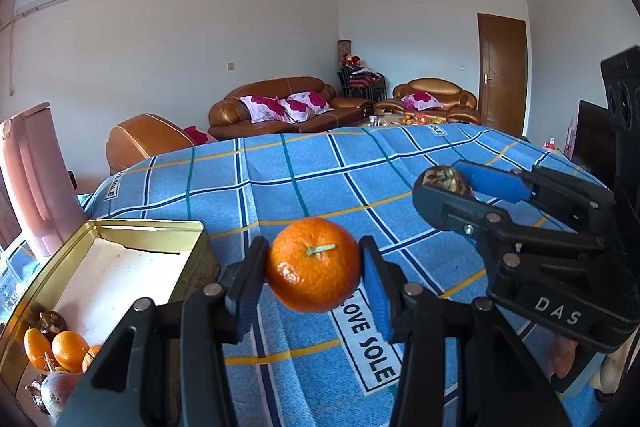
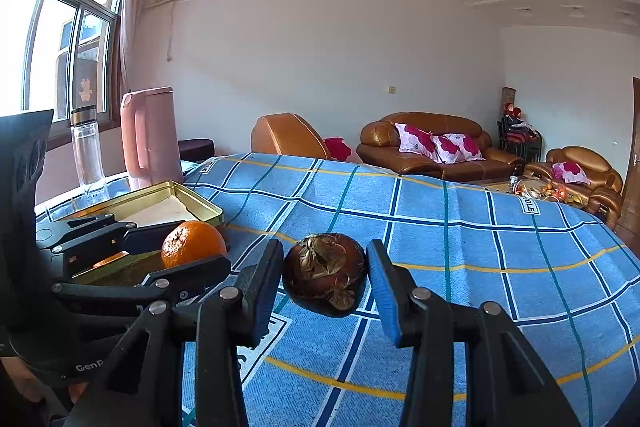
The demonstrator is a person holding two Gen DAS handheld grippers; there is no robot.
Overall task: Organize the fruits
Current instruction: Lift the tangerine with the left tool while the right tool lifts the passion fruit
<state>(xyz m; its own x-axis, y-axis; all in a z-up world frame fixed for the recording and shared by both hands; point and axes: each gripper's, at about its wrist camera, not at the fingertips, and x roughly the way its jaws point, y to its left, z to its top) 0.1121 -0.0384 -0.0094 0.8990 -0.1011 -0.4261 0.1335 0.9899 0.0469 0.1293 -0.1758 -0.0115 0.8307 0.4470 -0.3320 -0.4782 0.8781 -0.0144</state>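
"DAS" stands in white letters on the black body of the right gripper (image 1: pixel 442 183), seen in the left wrist view. "LOVE SOLE", its first letter partly hidden, is printed on a white label on the cloth (image 1: pixel 320 179) just below the left gripper's fingers (image 1: pixel 374 291). In the right wrist view "GenP", cut off, shows on the left gripper (image 2: pixel 188 247).

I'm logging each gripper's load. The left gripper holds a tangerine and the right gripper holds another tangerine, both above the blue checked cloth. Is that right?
Not quite. The right gripper holds a dark brown mangosteen, not a tangerine, as the right wrist view shows. The left gripper does hold a tangerine, and both are above the blue checked cloth.
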